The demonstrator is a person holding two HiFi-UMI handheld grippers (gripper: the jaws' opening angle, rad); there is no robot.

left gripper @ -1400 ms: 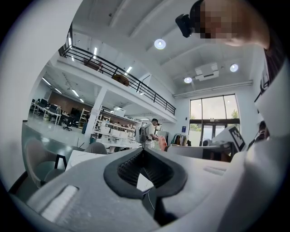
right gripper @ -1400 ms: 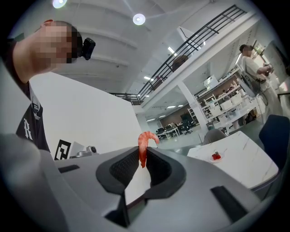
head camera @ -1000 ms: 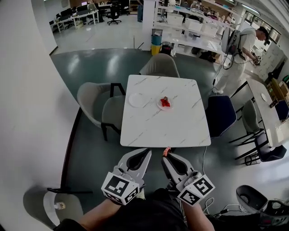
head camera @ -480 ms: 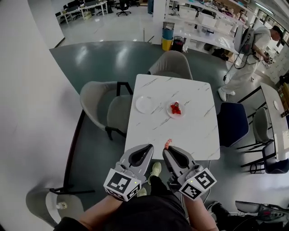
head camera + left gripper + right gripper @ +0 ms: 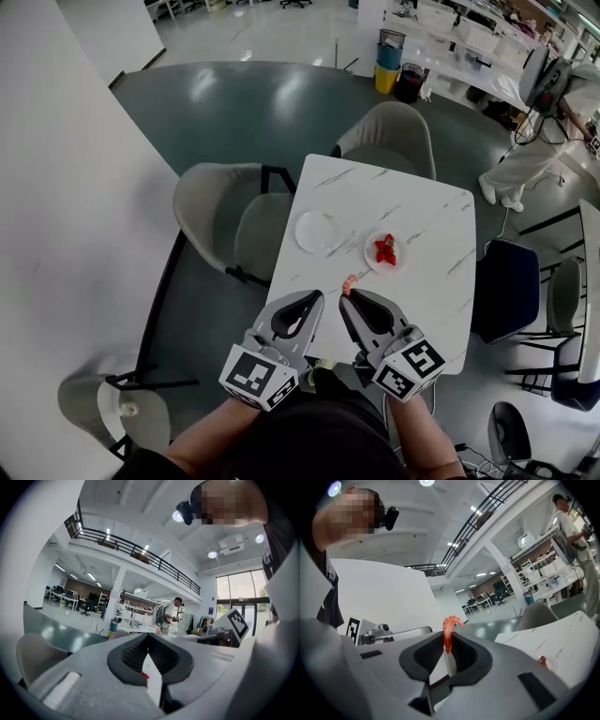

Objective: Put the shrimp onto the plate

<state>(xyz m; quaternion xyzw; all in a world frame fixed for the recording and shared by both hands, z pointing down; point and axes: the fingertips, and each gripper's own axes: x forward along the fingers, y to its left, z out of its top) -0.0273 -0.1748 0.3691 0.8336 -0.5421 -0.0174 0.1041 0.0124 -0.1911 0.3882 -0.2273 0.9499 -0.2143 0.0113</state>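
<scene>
My right gripper [image 5: 348, 293] is shut on a pink shrimp [image 5: 349, 281], whose curled end pokes out past the jaw tips; in the right gripper view the shrimp [image 5: 450, 631] stands upright between the jaws. My left gripper [image 5: 313, 298] is shut with nothing in it, side by side with the right one, both over the near edge of the white marble table [image 5: 422, 206]. An empty clear plate [image 5: 317, 230] lies on the table's left part. A second plate [image 5: 386, 252] to its right holds a red shrimp [image 5: 384, 249].
Grey chairs [image 5: 217, 212] stand at the table's left and far side [image 5: 389, 136], a dark blue chair [image 5: 506, 289] at its right. A person [image 5: 530, 141] stands far right near shelving. A white wall [image 5: 66, 187] runs along my left.
The table has drawn closer and shifted right in the head view as I walked toward it. Both grippers stay shut, and the shrimp stays in the right one.
</scene>
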